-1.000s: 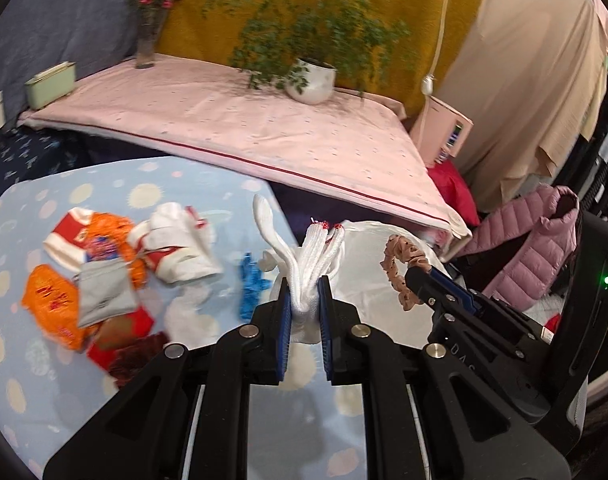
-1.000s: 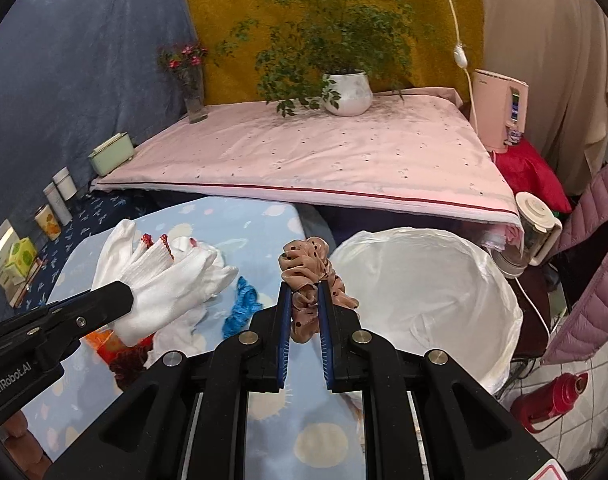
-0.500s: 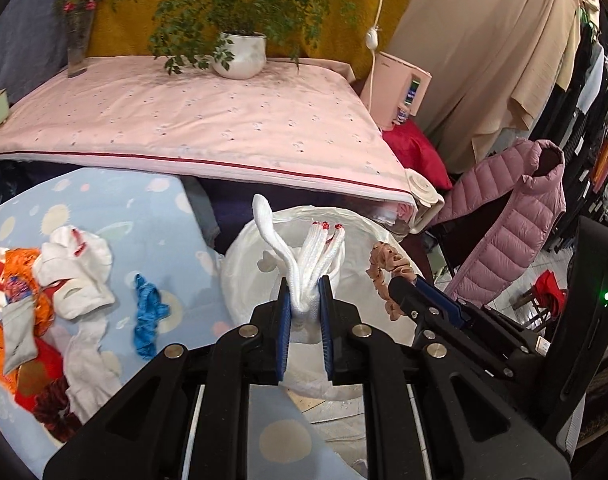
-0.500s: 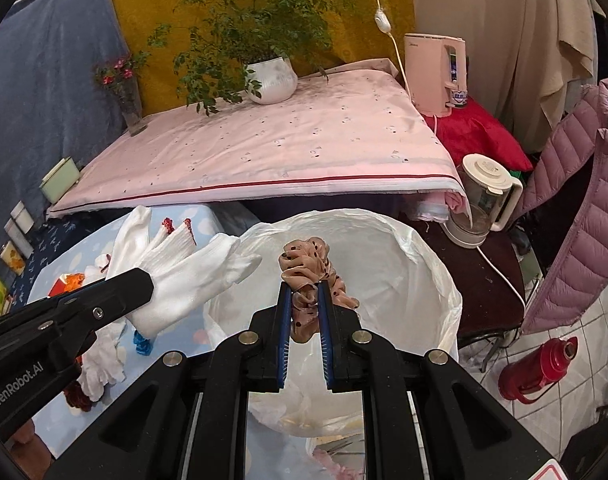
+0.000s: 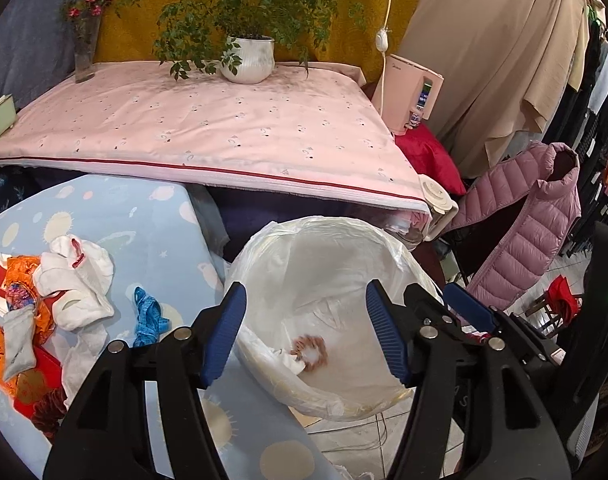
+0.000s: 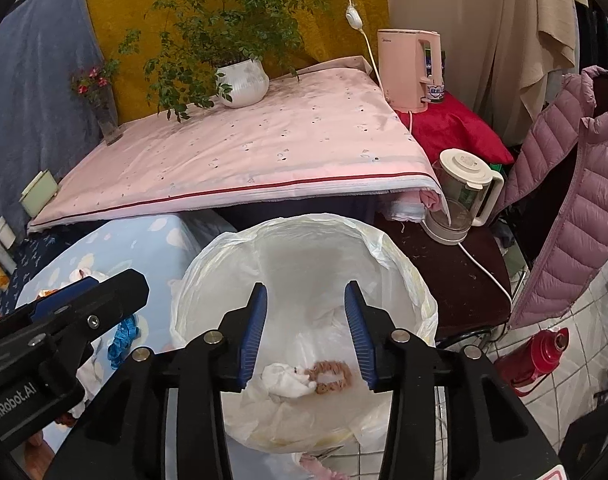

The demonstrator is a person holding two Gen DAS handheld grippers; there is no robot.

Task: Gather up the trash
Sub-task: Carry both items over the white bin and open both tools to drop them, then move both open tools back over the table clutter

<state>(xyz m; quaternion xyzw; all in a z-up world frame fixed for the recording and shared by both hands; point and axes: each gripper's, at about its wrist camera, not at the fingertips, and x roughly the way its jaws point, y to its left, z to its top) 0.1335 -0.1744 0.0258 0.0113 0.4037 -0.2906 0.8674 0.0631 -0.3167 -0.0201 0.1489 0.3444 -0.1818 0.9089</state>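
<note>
A bin lined with a white plastic bag stands beside the blue table. A white glove and a brown scrunchie lie at its bottom; the scrunchie also shows in the left wrist view. My left gripper is open and empty above the bin's left side. My right gripper is open and empty above the bin. On the table lie white gloves, a blue scrap, orange wrappers and a grey sock.
A pink-covered table behind holds a potted plant and a vase. A pink kettle, a blender jug, a red flask and a pink down jacket stand to the right.
Both grippers have opened. The white glove and the brown scrunchie have dropped from them into the bin bag.
</note>
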